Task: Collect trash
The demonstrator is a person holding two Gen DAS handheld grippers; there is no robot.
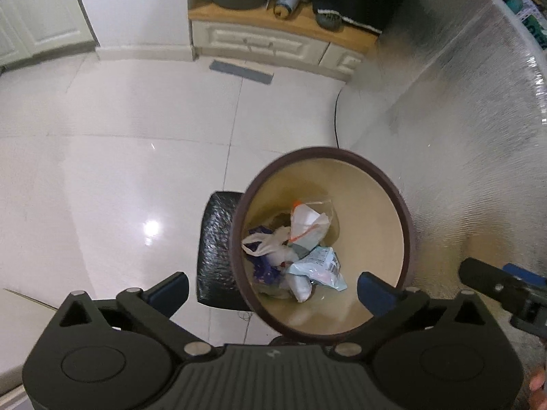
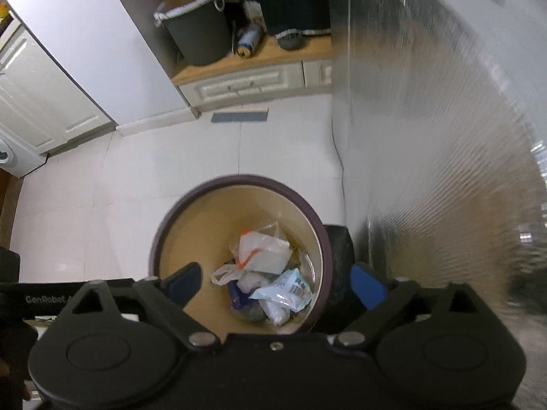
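A round trash bin with a dark brown rim [image 1: 342, 152] and cream inside stands on the white tile floor; it also shows in the right wrist view [image 2: 239, 180]. At its bottom lie crumpled wrappers and plastic bags [image 1: 301, 249], also seen from the right wrist [image 2: 270, 278]. My left gripper [image 1: 273, 290] is open and empty above the bin's near rim. My right gripper [image 2: 275, 282] is open and empty above the bin too. The right gripper's fingers [image 1: 492, 282] show at the right edge of the left wrist view.
A black object [image 1: 215, 249] lies on the floor against the bin. A silvery textured panel [image 1: 461, 119] rises right of the bin. A low cabinet [image 1: 273, 46] with a grey bucket [image 2: 198, 30] and a bottle stands behind. A cable [image 1: 336, 126] runs along the panel's foot.
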